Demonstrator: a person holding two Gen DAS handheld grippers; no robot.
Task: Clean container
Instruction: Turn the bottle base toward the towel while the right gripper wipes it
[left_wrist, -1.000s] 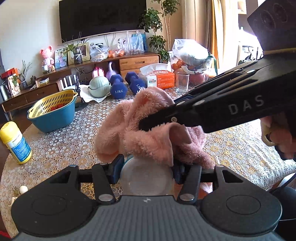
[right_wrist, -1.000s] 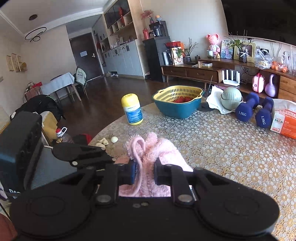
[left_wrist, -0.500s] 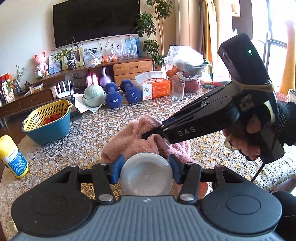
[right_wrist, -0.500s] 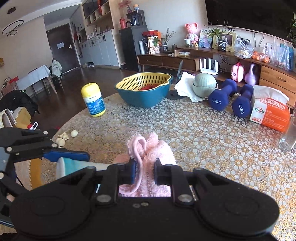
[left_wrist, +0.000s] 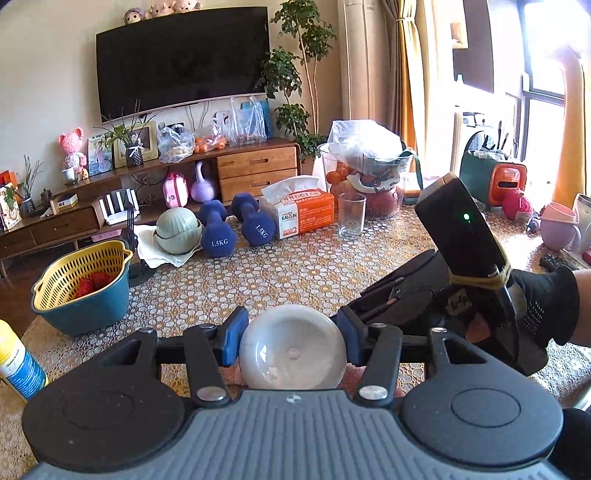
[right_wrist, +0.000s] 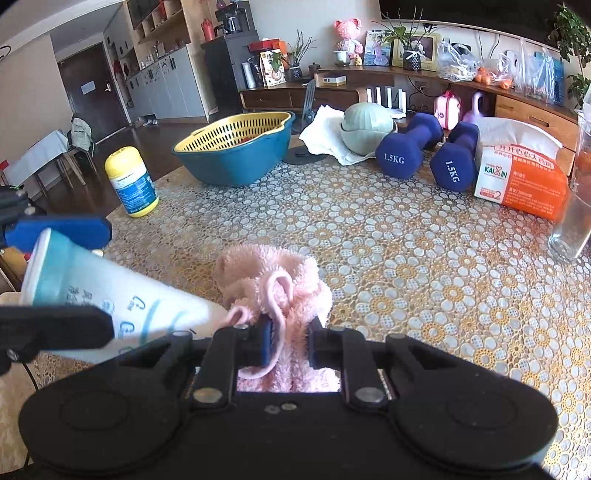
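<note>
From the left wrist view I see my left gripper (left_wrist: 292, 341) clamped on the container (left_wrist: 293, 349), a white rounded cup whose bottom faces the camera, its blue pads pressing both sides, held above the near edge of the table (left_wrist: 332, 273). To the right, a gloved hand (left_wrist: 532, 306) holds the right gripper, seen from the side, so I cannot tell its grip from here. Farther off sit two blue dumbbells (left_wrist: 236, 229), a tissue box (left_wrist: 299, 214) and a drinking glass (left_wrist: 351, 215); a yellow-and-blue basket (left_wrist: 83, 284) stands at the left. From the right wrist view, my right gripper (right_wrist: 290, 341) is clenched on a pink fluffy cloth (right_wrist: 280, 291), bunched up between the fingers. The container (right_wrist: 110, 295) lies tilted at the near left (blue lettering on its side), its wide end just beside the cloth, though I cannot tell whether they touch. A yellow-capped bottle (right_wrist: 131, 181) stands at the far left.
</note>
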